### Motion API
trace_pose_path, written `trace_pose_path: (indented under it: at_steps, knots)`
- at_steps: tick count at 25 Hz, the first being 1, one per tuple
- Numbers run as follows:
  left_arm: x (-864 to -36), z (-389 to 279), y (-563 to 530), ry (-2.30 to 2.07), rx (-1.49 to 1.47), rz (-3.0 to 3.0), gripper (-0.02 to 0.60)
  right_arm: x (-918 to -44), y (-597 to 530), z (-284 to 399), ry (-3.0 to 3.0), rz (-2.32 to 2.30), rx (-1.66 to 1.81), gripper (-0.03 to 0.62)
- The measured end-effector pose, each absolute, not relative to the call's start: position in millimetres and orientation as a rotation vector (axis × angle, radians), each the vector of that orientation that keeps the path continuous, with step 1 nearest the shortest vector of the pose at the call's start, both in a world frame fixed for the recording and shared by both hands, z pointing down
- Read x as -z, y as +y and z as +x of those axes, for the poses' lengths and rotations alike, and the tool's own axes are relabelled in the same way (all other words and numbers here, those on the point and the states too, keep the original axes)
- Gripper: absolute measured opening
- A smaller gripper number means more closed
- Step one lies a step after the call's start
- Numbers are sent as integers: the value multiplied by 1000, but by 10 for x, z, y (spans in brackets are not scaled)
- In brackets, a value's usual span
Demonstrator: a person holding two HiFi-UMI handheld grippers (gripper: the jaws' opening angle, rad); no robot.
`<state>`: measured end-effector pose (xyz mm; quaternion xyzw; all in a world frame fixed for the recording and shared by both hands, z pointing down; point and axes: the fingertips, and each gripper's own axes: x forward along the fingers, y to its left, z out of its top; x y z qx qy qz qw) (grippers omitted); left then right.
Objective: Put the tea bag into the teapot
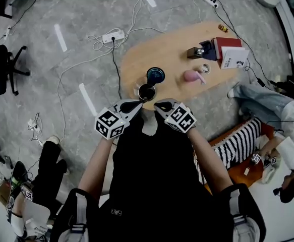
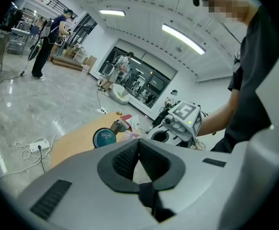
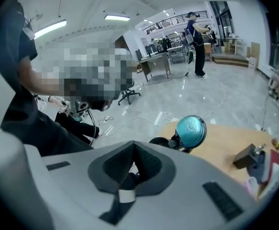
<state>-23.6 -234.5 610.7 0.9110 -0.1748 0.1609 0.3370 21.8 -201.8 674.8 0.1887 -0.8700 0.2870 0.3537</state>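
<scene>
Closed and empty, the left gripper point(image 1: 130, 106) and right gripper point(image 1: 163, 105) hover near the open dark round teapot point(image 1: 147, 92) on the wooden desk point(image 1: 131, 62); the pink pouch point(image 1: 191, 75), presumably the tea bag, lies to its right, liable to be shoved by unopened jaws.

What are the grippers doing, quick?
Left gripper: closed; holding anything, can't tell.
Right gripper: closed; holding anything, can't tell.
</scene>
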Motion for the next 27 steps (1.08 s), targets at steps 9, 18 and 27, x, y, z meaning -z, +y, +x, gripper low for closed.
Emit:
trace_pose_path:
  at_steps: [9, 18, 27]
  knots:
    - [-6039, -135, -2213, -399, -452, 2403, 8, -6270, -2023, 356, -2302, 627, -698, 6]
    - [-5927, -146, -2169, -352, -482, 2439, 8, -6143, -1997, 430, -2286, 721, -698, 5]
    - [-5819, -180, -2191, -323, -502, 2473, 9, -6032, -2030, 407, -2292, 766, -679, 5]
